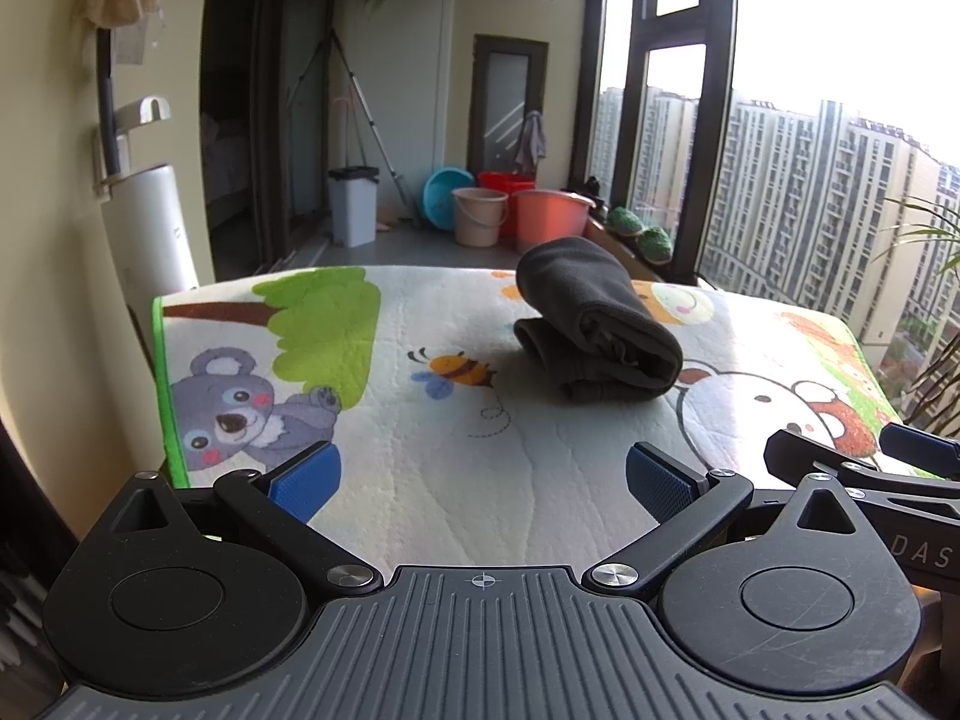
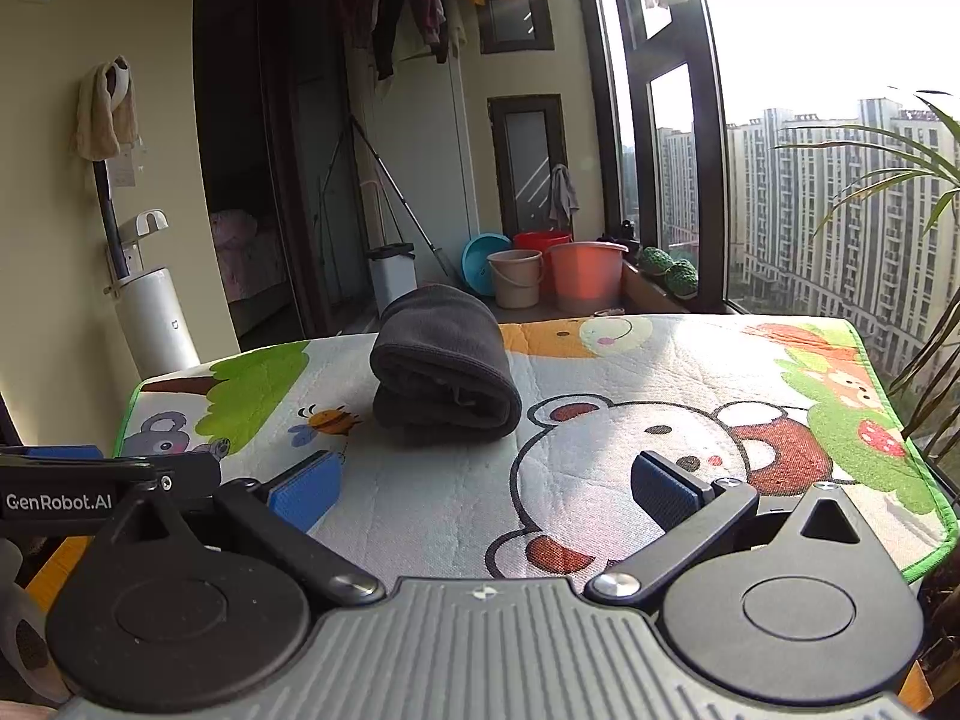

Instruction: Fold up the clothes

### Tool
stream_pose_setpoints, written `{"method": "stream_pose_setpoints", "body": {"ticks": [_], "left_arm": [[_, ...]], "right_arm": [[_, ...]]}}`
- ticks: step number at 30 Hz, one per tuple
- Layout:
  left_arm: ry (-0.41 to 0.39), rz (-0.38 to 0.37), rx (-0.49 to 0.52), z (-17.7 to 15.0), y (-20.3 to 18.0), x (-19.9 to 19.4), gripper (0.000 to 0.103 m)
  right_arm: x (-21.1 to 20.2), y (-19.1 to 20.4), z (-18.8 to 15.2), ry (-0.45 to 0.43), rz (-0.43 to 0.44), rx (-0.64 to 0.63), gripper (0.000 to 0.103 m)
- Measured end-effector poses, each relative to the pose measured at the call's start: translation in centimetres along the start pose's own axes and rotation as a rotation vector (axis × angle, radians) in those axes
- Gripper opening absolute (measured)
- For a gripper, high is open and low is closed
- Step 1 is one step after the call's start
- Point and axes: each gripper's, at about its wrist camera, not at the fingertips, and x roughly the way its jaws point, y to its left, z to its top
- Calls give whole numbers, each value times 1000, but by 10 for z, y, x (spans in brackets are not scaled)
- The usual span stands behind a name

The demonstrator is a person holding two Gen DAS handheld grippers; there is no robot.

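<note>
A dark grey garment (image 1: 594, 324) lies folded into a thick bundle on the cartoon-animal mat (image 1: 456, 468), toward the far side of the table. In the right wrist view the same garment (image 2: 444, 372) sits left of centre on the mat (image 2: 600, 396). My left gripper (image 1: 483, 480) is open near the front edge, well short of the bundle, with nothing between its blue pads (image 1: 306, 483). My right gripper (image 2: 486, 492) is also open and empty, hovering over the bear print. Each gripper shows at the edge of the other's view.
Beyond the table stand several buckets (image 1: 510, 210), a white bin (image 1: 354, 204) and a mop on the balcony floor. Tall windows run along the right, with plant leaves (image 2: 924, 276) at the table's right edge. A white cylinder (image 1: 150, 228) stands by the left wall.
</note>
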Motion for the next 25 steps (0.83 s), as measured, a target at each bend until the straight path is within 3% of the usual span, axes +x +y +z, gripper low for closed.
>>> {"method": "stream_pose_setpoints", "body": {"ticks": [25], "left_arm": [[28, -15, -15, -1, 3, 8, 103]], "right_arm": [[4, 1, -1, 11, 4, -1, 103]]}}
